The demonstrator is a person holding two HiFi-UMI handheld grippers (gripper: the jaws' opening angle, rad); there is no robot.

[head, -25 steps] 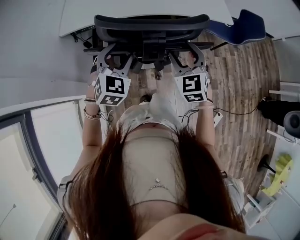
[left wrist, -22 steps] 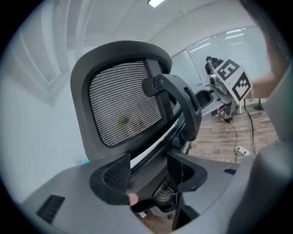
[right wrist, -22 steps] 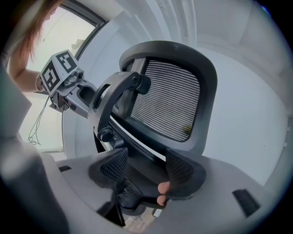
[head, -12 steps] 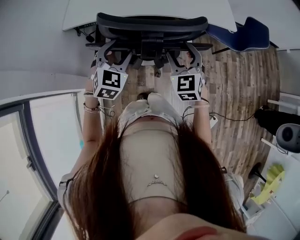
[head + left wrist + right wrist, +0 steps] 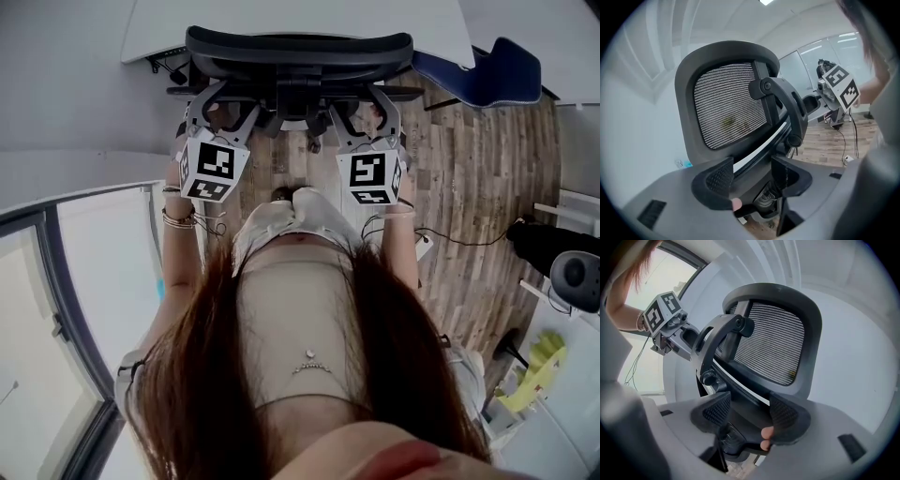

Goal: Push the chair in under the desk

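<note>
A black mesh-backed office chair point(image 5: 300, 52) stands at the edge of the white desk point(image 5: 281, 17), its backrest top facing me. My left gripper point(image 5: 220, 101) and right gripper point(image 5: 367, 101) press at the rear of the backrest, either side of its centre spine. In the left gripper view, the open jaws of the left gripper point(image 5: 752, 176) straddle the dark lower frame under the mesh point(image 5: 729, 110). The right gripper point(image 5: 750, 413) is likewise open around that frame, below the mesh point(image 5: 771, 348). The chair's seat and base are hidden.
A blue chair point(image 5: 487, 66) stands at the desk's right end. The wooden floor point(image 5: 487, 187) carries a cable point(image 5: 459, 236) and a black object point(image 5: 553, 239) at the right. A glass partition point(image 5: 103, 281) runs along my left. Grey wall lies behind the desk.
Both grippers and the chair back have moved forward, toward the desk. The backrest top now lies closer under the desk edge. Both grippers stay open.
</note>
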